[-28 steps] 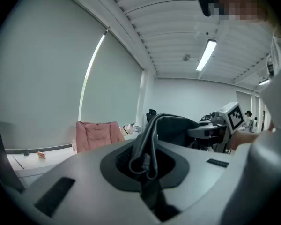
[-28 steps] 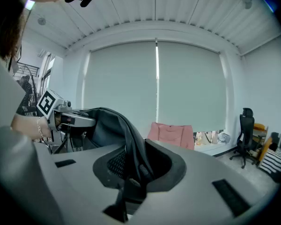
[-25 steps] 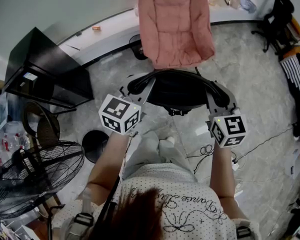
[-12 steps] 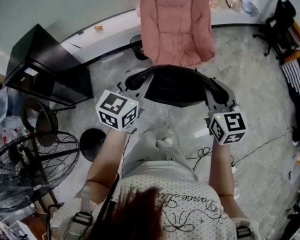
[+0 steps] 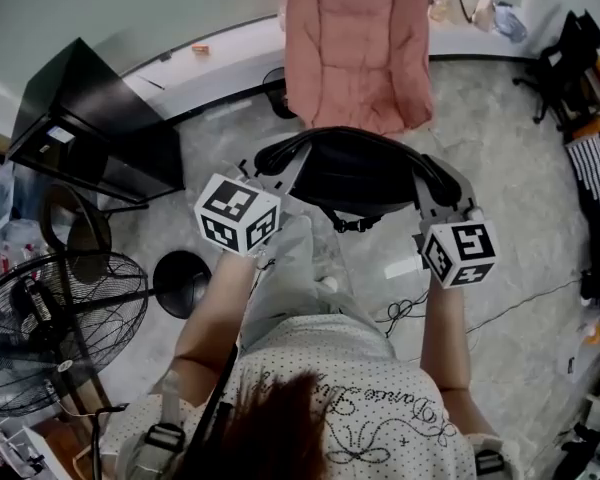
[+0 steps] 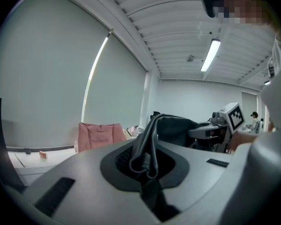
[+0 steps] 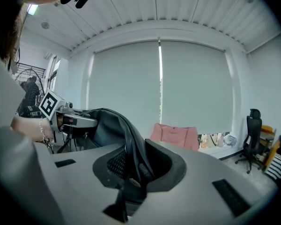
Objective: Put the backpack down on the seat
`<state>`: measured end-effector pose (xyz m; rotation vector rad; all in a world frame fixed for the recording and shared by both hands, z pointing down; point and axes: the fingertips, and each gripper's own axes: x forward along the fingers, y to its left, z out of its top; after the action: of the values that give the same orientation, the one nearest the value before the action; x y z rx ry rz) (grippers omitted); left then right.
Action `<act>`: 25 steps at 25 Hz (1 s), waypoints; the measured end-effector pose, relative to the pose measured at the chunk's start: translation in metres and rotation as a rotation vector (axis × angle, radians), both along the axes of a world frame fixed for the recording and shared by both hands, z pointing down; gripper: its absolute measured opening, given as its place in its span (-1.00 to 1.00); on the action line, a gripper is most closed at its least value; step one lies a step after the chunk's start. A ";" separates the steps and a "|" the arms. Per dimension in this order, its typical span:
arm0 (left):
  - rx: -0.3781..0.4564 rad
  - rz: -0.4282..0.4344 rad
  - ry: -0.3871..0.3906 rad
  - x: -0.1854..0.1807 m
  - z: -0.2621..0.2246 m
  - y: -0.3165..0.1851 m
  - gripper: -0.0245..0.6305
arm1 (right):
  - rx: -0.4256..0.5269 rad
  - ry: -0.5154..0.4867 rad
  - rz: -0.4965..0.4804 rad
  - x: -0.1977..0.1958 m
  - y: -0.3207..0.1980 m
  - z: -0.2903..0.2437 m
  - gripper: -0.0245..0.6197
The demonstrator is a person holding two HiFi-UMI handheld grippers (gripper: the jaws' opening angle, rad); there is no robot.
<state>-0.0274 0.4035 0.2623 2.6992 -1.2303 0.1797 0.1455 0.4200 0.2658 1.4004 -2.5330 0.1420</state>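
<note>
Head view: saw the backpack (image 5: 355, 173) held in the air just in front of the seat (image 5: 355, 48), far edge about level with the seat's front lip, not resting on it. Found the left gripper (image 5: 278, 171) and right gripper (image 5: 432, 193) at the backpack's two ends, both nearer than the seat. Noted a buckle strap (image 5: 352, 223) dangling under the backpack, away from the seat. Versus a second earlier: backpack edged slightly toward the seat, same level carry, same grips; fan (image 5: 50, 318), well off from the seat, slid in frame.

Left gripper view: found the left gripper (image 6: 145, 165) with jaws pinched nearly together on a shoulder strap (image 6: 147, 144), strap folded in the throat. Saw the backpack (image 6: 178, 128) bulk beyond, seat (image 6: 99, 136) further back and left of it, right gripper (image 6: 234, 117) on the far side from the seat.

Right gripper view: found the right gripper (image 7: 131, 175) likewise clamped on the other strap (image 7: 133, 151), jaws nearly together. Saw the seat (image 7: 174, 136) beyond and right, backpack (image 7: 100, 125) and left gripper (image 7: 50, 106) left of the seat.
</note>
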 end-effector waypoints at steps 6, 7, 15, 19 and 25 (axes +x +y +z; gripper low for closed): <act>-0.014 0.013 0.005 -0.011 0.011 -0.053 -0.84 | -0.021 -0.001 0.006 -0.011 -0.051 0.011 -0.71; -0.015 0.015 0.006 -0.015 0.012 -0.066 -0.84 | -0.022 0.000 0.008 -0.015 -0.063 0.012 -0.71; -0.004 0.075 0.022 -0.044 0.006 -0.178 -0.84 | -0.011 0.007 0.057 -0.045 -0.165 0.005 -0.71; 0.008 0.107 0.021 -0.052 0.000 -0.217 -0.85 | 0.007 0.008 0.074 -0.054 -0.200 0.000 -0.71; -0.027 0.115 0.033 -0.061 0.011 -0.252 -0.84 | -0.027 0.019 0.092 -0.063 -0.234 0.008 -0.71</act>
<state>-0.0881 0.1520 0.2731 2.7398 -1.0563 0.1645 0.0824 0.1860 0.2735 1.5013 -2.4435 0.1778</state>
